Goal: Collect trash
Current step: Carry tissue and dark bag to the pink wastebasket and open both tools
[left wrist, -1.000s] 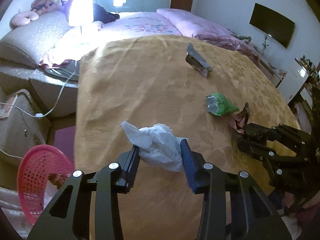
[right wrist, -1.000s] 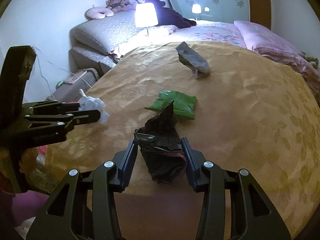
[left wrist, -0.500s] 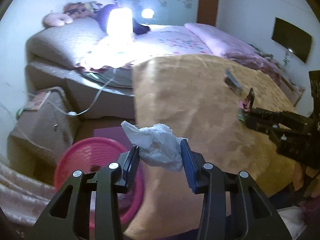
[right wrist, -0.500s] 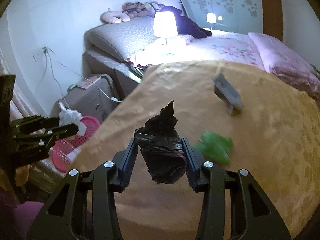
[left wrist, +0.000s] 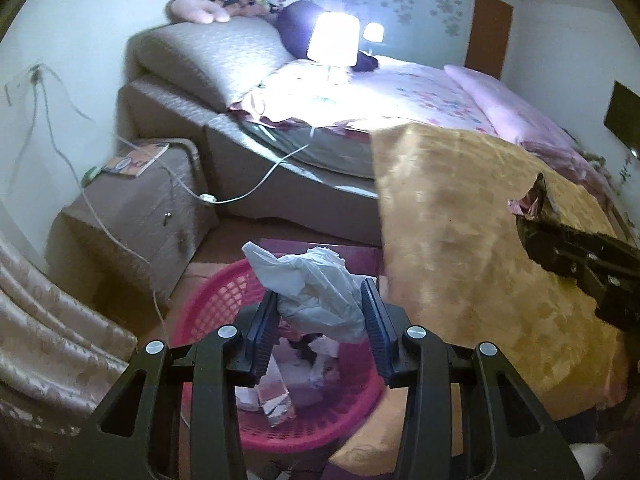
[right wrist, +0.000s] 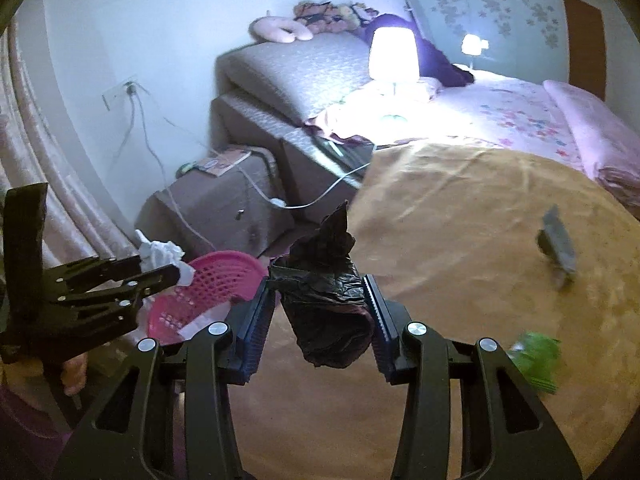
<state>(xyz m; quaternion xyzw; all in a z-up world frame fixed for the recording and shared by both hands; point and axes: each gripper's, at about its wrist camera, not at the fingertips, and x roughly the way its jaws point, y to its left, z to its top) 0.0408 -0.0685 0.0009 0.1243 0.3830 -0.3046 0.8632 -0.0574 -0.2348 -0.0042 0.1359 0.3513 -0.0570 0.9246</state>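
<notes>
Left gripper (left wrist: 320,322) clamped on white crumpled bag (left wrist: 310,284), directly over pink basket (left wrist: 208,304): nearer, ready to drop. Right gripper (right wrist: 320,310) pinching dark wrapper (right wrist: 324,292), over gold bedspread (right wrist: 460,240), basket to its left.

Left gripper (left wrist: 320,330) pinches white bag (left wrist: 316,292) above pink basket (left wrist: 208,308).

The blurred green wrapper (right wrist: 536,360) lies partly behind the right gripper (right wrist: 320,312).
</notes>
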